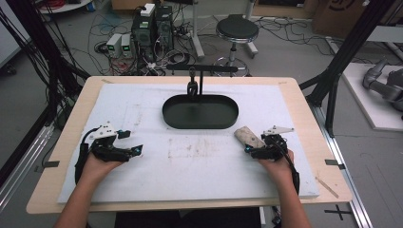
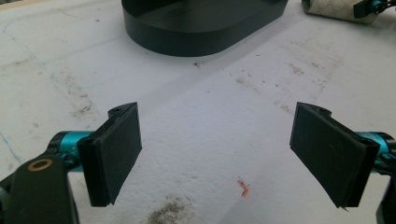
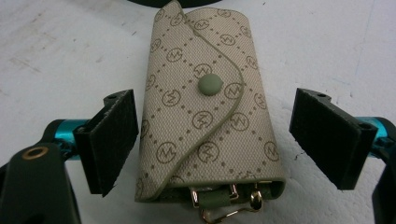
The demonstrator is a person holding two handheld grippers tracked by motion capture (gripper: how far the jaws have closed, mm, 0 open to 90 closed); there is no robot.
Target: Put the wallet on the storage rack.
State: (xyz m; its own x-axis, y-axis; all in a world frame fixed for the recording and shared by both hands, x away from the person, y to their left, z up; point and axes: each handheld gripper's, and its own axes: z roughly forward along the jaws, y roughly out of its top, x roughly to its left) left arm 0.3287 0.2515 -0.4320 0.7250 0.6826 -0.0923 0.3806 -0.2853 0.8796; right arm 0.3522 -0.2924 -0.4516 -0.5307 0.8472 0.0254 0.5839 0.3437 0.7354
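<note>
Key pouch (image 3: 205, 112) lying flat on the white foam-covered surface (image 1: 190, 166), at its right side, just near of the right end of the black oval tray (image 1: 200, 112) and apart from it. The right tongs (image 1: 260, 148) straddle the pouch with jaws wide; in the right gripper view the left pad (image 3: 112, 140) sits just beside the pouch's edge, contact uncertain, while the right pad (image 3: 327, 135) stands clear. Nothing is held. The left tongs (image 1: 128, 151) rest at the left of the surface, jaws likewise wide over bare foam.

Handling, as judged: a small fabric-covered case, light, soft-walled but given some body by its folded flap and contents; the woven monogram cloth should offer good friction against the pads. It will likely compress slightly under a pinch rather than slip. The snap button (image 3: 208, 85) at mid-flap and the metal clips (image 3: 224, 203) at the open end are poor places to grip. The best hold appears to be across the two long side edges, at about mid-length, where the body is fullest.

Orientation: the long axis runs near to far and, in the high view, slants leftward toward the tray. The rounded, closed end points far; the open end with the clips points near, toward the right hand (image 1: 278, 166). The flap faces up.
</note>
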